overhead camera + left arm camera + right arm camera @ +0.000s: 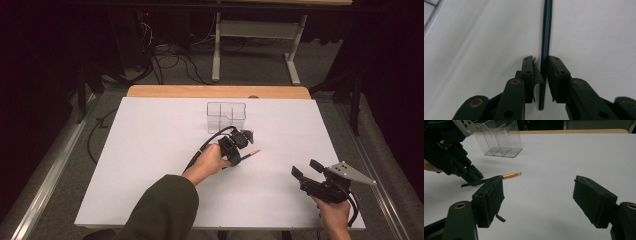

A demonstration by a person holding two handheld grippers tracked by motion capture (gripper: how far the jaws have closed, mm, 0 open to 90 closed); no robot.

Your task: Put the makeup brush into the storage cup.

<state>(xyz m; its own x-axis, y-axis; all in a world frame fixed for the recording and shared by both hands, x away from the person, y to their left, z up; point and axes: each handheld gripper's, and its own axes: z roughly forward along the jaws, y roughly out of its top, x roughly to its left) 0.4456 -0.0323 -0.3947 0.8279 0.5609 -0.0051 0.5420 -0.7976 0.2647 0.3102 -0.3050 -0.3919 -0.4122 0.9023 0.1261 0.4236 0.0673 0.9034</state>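
Closing left claw straddles the dark pencil lying flat on the white counter, mid-frame in the high view; pads narrow but a sliver of gap remains, so an off-centre pinch could roll or pivot it away. Long axis runs lower left to upper right, brass end upper right. Right claw is wide, empty, at lower right.
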